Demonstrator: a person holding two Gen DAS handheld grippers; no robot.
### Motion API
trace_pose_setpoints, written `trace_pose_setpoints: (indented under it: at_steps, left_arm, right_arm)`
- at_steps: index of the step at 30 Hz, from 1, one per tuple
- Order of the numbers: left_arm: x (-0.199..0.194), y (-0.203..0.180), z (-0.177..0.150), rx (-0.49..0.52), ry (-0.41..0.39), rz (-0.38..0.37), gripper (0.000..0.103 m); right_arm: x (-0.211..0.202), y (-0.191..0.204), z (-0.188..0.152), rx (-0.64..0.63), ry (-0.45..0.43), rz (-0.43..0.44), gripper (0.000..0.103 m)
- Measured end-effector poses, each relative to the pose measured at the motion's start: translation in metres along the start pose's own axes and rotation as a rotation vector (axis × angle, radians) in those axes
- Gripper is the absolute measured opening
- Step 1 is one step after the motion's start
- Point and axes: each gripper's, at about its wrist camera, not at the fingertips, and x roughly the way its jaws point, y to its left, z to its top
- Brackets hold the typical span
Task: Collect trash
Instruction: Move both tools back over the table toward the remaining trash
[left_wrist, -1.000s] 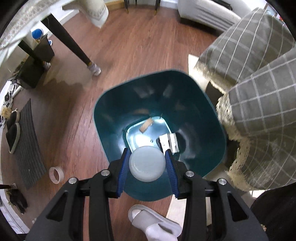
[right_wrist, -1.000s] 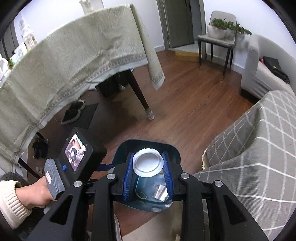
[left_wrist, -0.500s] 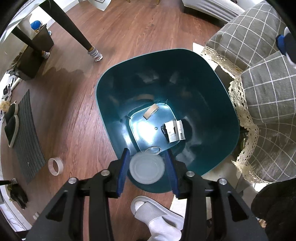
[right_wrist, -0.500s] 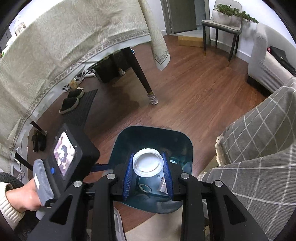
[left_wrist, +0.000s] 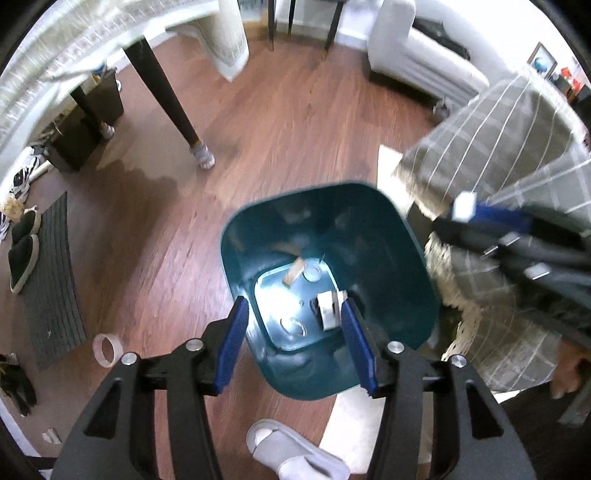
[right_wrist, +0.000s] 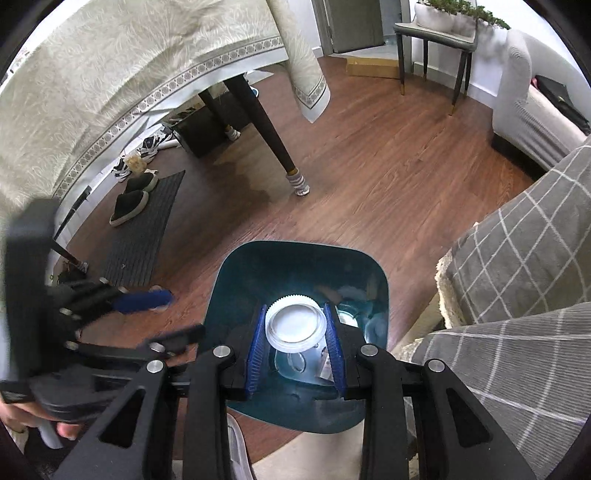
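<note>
A: What has moved since the earlier view?

B: The left gripper (left_wrist: 295, 339) held a round lid a second ago; its jaws have just been opening and now stand apart with nothing between them, above the teal bin (left_wrist: 413, 266). A clear disc (left_wrist: 293, 326) on the bin floor is probably that lid.

A: And from left to right?

B: A tape roll (left_wrist: 108, 350) lies on the floor left of the bin. Inside the bin are a tan scrap (left_wrist: 293, 271) and a white packet (left_wrist: 327, 308). On the right, the right gripper (right_wrist: 296, 338) hangs over the bin, jaws closed on a white ridged lid (right_wrist: 295, 325).

A: What could go wrong?

B: If released off-centre, the white ridged lid could strike the rim and roll onto the floor. The two grippers are near each other and might collide.

A: What is unclear?

B: The left view is blurred; the right gripper appears there only as a smear, and the bin's contents are indistinct.
</note>
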Motion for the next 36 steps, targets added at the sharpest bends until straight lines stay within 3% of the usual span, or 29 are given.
trace_pose_setpoints:
  at_steps: [13,23,25,27,28,36]
  left_arm:
    - [-0.053,-0.001,0.02,-0.033,-0.155,-0.053,0.037]
    - [-0.113,-0.014,0.037,-0.045,-0.306,-0.12,0.036]
    - [-0.122,-0.015,0.039,-0.05,-0.327,-0.136,0.036]
    - [-0.132,-0.016,0.043,-0.049,-0.347,-0.144,0.036]
    - [-0.137,-0.018,0.044,-0.046,-0.357,-0.143,0.036]
    - [-0.164,-0.032,0.051,-0.008,-0.416,-0.146,0.036]
  right_arm:
    - [0.045,0.004,-0.015,-0.022,0.113,-0.011,0.031]
    - [0.069,0.007,-0.036,-0.073,0.203,-0.057,0.031]
    - [0.069,0.007,-0.039,-0.093,0.208,-0.071,0.035]
    - [0.069,0.007,-0.04,-0.105,0.209,-0.087,0.054]
    - [0.068,0.007,-0.041,-0.108,0.206,-0.089,0.057]
    - [0.05,0.001,-0.043,-0.112,0.181,-0.072,0.058]
